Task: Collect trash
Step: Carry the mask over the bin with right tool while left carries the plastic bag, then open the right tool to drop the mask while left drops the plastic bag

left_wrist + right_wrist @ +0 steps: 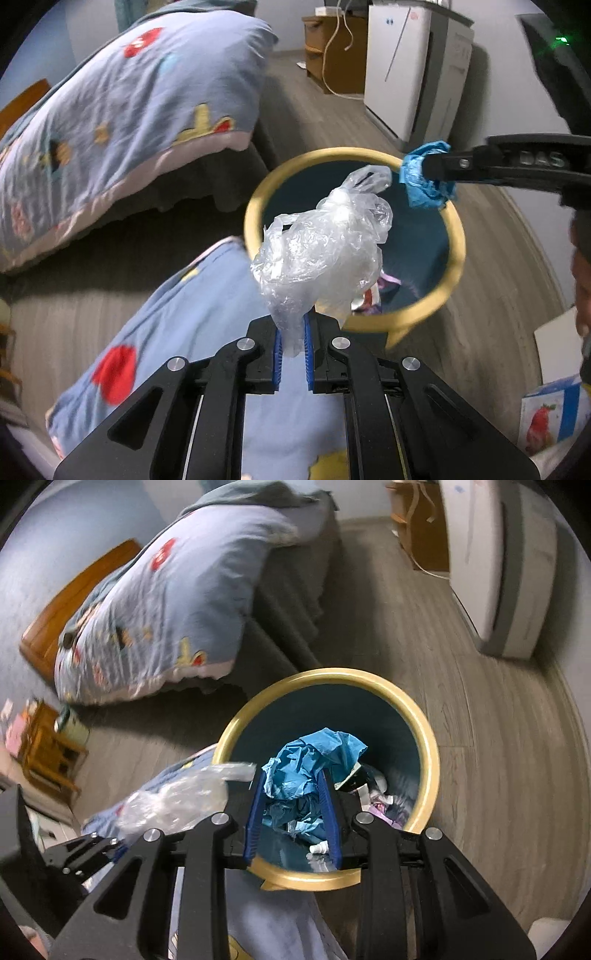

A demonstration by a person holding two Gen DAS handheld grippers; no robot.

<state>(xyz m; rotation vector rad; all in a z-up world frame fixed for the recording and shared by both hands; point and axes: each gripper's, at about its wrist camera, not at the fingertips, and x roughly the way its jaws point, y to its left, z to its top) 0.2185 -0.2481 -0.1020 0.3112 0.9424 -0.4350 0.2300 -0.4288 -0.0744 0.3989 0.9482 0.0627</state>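
My left gripper [293,345] pinches the clear plastic bag [325,254] over the bin [255,206] near rim; right gripper [293,812], clamped on blue wrapper [310,764], hangs over the opening. Light bag could drift outside the rim when released.

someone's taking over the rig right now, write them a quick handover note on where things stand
Left gripper: shut on the clear plastic bag, held above the near rim of the trash bin.
Right gripper: shut on the crumpled blue paper, held over the bin's opening.
The bin stands on the wood floor beside the bed and already holds wrappers and scraps.
Done: both pieces picked up and brought to the bin.
Left: open both grippers to drop them in; the bag probably needs to move further over the opening first.
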